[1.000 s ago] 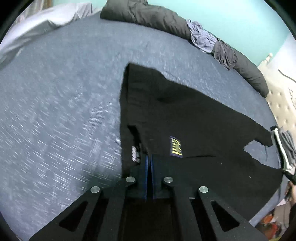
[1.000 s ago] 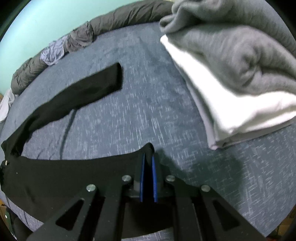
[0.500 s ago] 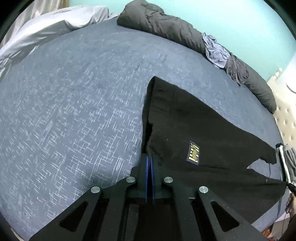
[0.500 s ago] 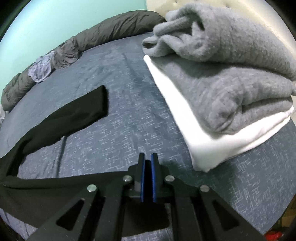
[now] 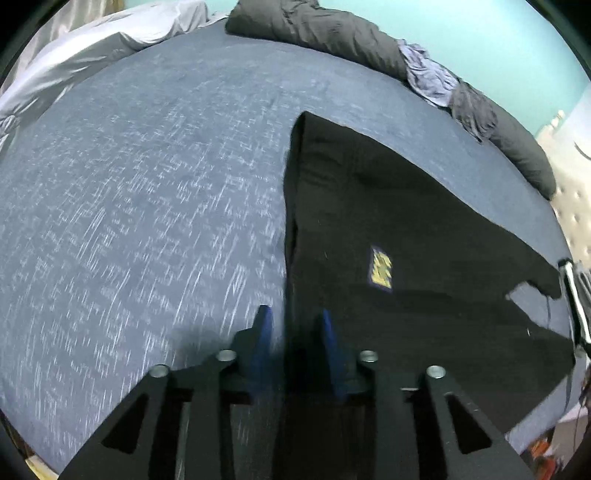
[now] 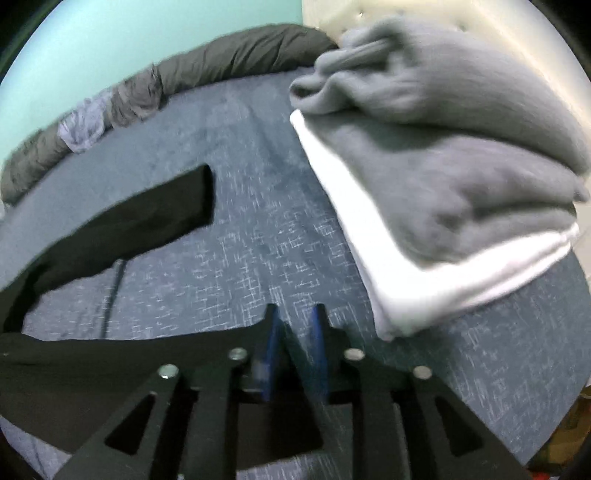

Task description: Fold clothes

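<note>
Black trousers (image 5: 406, 229) with a small yellow label (image 5: 380, 267) lie spread on the blue bedspread (image 5: 147, 206). My left gripper (image 5: 295, 317) hovers over their near left edge. Its jaws are opening, and the black edge runs between the blue pads (image 5: 264, 332) without being pressed. In the right wrist view one trouser leg (image 6: 147, 218) lies stretched to the left. The other leg's end (image 6: 129, 354) sits under my right gripper (image 6: 295, 317). Those jaws are opening too, and a corner of black cloth shows between the pads (image 6: 319, 343), loose.
A stack of folded grey and white blankets (image 6: 443, 184) sits on the bed right of my right gripper. A rolled dark grey duvet (image 5: 332, 33) with a lilac cloth (image 5: 428, 79) lines the far edge. A pale sheet (image 5: 92, 51) lies far left, a tufted headboard (image 5: 576, 206) right.
Both grippers were shut on the trousers; now their pads stand apart and the cloth rests on the bed. The trousers have settled flatter, and both views are slightly blurred.
</note>
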### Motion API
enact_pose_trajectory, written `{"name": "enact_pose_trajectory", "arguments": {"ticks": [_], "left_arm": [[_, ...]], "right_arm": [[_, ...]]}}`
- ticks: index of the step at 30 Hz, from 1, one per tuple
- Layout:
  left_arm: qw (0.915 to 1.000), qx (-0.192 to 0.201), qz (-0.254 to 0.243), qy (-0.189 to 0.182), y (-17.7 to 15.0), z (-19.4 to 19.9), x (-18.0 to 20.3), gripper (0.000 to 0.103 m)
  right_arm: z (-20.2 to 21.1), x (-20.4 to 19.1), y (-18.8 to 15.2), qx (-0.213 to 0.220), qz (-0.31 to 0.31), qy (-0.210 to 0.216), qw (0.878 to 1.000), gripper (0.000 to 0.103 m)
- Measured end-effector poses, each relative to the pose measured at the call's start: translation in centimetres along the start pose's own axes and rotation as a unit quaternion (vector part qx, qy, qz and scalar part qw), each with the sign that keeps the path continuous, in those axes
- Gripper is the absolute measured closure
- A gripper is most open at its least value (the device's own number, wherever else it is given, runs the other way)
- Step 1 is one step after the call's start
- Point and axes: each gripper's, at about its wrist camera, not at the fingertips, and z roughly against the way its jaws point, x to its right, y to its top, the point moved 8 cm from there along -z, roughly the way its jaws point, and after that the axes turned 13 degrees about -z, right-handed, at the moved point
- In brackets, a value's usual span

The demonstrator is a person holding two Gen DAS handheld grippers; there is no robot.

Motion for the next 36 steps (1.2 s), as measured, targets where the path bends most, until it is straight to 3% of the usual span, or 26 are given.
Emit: {"name": "enact_pose_trajectory", "arguments": {"ticks": [2, 11, 19, 20, 23, 24, 27, 29, 36], "left_arm": [[1.0000, 0.001, 0.000, -0.009, -1.4, 0.8, 0.4, 0.052], [0.9981, -0.001, 0.055, -0.029, -6.9, 2.2, 0.1, 0.049], [0.9936, 0.006, 0.093, -0.063, -8.4, 2.1, 0.6, 0.049], [0.9933, 0.006, 0.093, -0.068, -8.4, 1.9, 0.9, 0.049], [0.9924, 0.004, 0.098, -0.074, -8.5, 1.4, 1.3, 0.050], [0.9924, 0.004, 0.099, -0.072, -8.5, 1.3, 1.3, 0.052], [0.9933, 0.001, 0.100, -0.057, -8.7, 1.2, 0.9, 0.080], [0.9929, 0.003, 0.105, -0.057, -8.9, 1.5, 0.4, 0.091], [0.9937, 0.032, 0.091, -0.056, -8.4, 4.4, 0.2, 0.102]], "right_arm": [[0.3, 1.0, -1.0, -0.013, -0.014, 0.013, 1.000, 0.055], [0.7, 3.1, -5.7, -0.061, -0.073, 0.071, 0.993, 0.055], [0.0, 2.6, -7.4, -0.081, -0.095, 0.090, 0.988, 0.055], [0.0, 2.6, -7.5, -0.080, -0.096, 0.088, 0.988, 0.057], [0.0, 2.5, -7.4, -0.077, -0.097, 0.084, 0.989, 0.075], [0.1, 2.4, -7.3, -0.076, -0.096, 0.085, 0.989, 0.081], [0.3, 2.0, -6.9, -0.074, -0.086, 0.085, 0.990, 0.090], [0.8, 1.9, -6.5, -0.069, -0.081, 0.086, 0.991, 0.094], [3.2, 0.9, -5.3, -0.052, -0.064, 0.100, 0.992, 0.095]]}}
